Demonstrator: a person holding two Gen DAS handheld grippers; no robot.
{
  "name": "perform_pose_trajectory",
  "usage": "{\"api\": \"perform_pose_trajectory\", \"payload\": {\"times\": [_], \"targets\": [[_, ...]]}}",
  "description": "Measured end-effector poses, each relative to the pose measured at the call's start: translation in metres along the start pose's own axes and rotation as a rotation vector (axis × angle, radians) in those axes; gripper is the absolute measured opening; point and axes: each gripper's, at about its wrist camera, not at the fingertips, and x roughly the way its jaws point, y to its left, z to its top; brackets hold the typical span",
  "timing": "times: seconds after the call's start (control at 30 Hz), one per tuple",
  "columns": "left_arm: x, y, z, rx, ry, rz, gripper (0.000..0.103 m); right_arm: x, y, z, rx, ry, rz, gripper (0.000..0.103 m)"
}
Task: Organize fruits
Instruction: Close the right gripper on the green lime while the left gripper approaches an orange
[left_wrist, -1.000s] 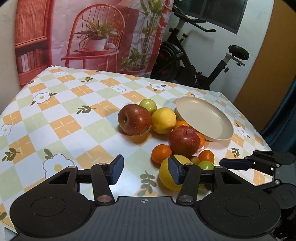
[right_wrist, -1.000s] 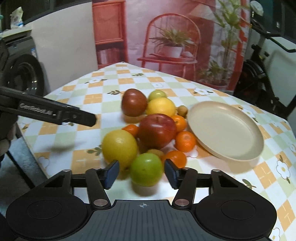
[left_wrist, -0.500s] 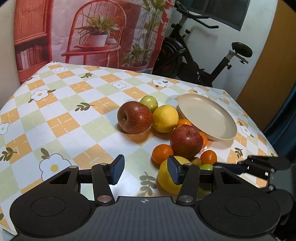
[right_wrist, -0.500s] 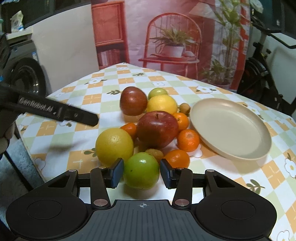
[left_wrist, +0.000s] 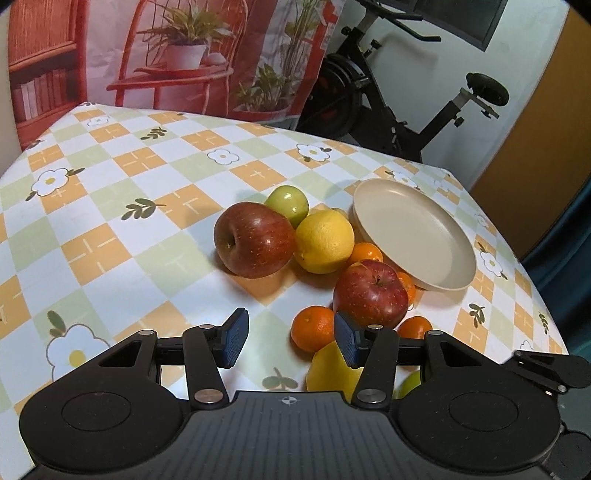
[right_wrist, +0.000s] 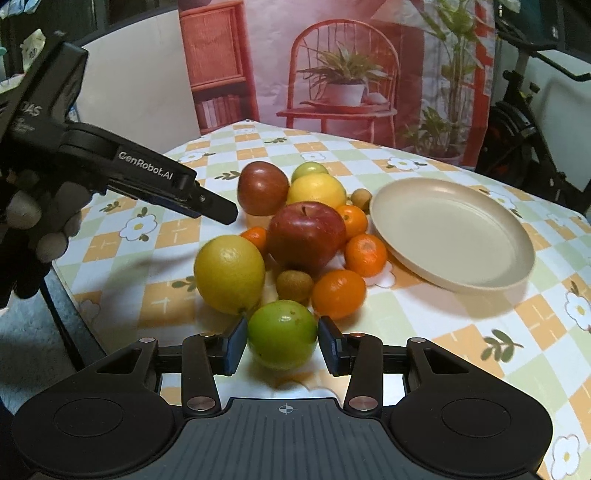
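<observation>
the right hand-held gripper (right_wrist: 281, 345) sits low centre in its view, blue pads flanking the green apple (right_wrist: 282, 334) on the counter (right_wrist: 424, 332), contact unclear, so i cannot tell whether it grips. the left hand-held gripper (left_wrist: 290, 338) hangs released over checkered cloth, beige plate (left_wrist: 413, 230) upper right.

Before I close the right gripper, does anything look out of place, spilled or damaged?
Nothing stands out. The fruits lie in a loose pile on the tablecloth beside the empty plate, none visibly bruised or split. The green apple sits squarely between the right gripper fingers, and the left gripper is open, holding nothing.
</observation>
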Motion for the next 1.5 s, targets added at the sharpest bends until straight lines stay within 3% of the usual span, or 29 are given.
{"api": "perform_pose_trajectory", "payload": {"times": [0.77,1.07,1.5], "targets": [[0.013,0.007,0.005,-0.031,0.046,-0.029,0.054,0.008,-0.026,-0.016,0.135,-0.054,0.096,0.042],[0.022,0.001,0.006,-0.015,0.069,-0.042,0.054,-0.013,-0.053,-0.014,0.193,-0.199,0.016,0.042],[0.045,0.010,0.009,-0.097,0.120,-0.103,0.053,-0.010,-0.058,-0.020,0.215,-0.187,0.004,0.042]]}}
